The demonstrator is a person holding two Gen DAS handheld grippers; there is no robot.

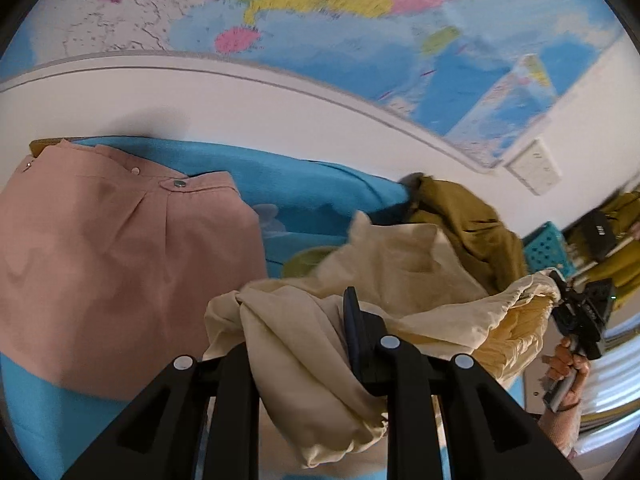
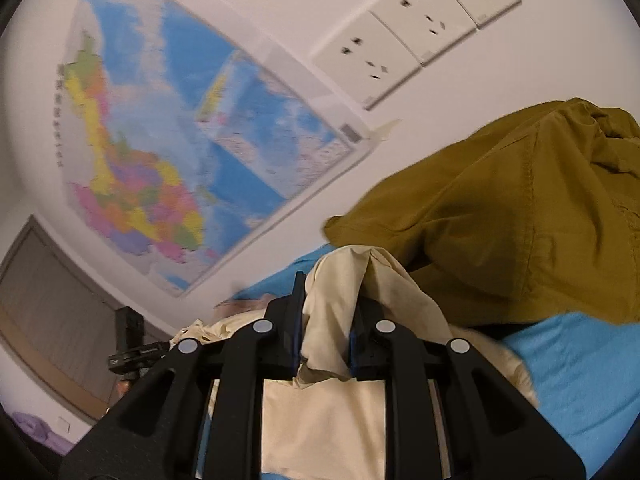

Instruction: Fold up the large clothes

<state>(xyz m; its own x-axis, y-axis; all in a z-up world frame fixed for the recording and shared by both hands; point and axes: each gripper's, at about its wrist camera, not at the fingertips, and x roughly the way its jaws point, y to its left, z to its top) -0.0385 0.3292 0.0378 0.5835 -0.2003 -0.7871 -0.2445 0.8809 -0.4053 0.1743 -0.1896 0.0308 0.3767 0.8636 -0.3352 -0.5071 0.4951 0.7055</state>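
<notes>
Pink fabric comes first at the left of the left wrist view: a folded pink garment [image 1: 120, 256] with snap buttons lies flat on the blue tabletop cover [image 1: 304, 188]. Just right of it, the cream garment [image 1: 320, 352] (the piece being folded) is bunched and lifted off the cover, and the left tongs [image 1: 296, 340] are pinched down on one gathered fold of it. Behind it, an olive garment [image 1: 468, 224] sits crumpled against the white wall [image 1: 240, 108], under a coloured map [image 1: 320, 12]. At the far right a hand [image 1: 568, 368] carries the right tongs [image 1: 560, 296], which clamp the garment's other end. In the right wrist view, those right tongs [image 2: 326, 320] are nearly closed on a cream fold, with wall sockets [image 2: 416, 32] above.
</notes>
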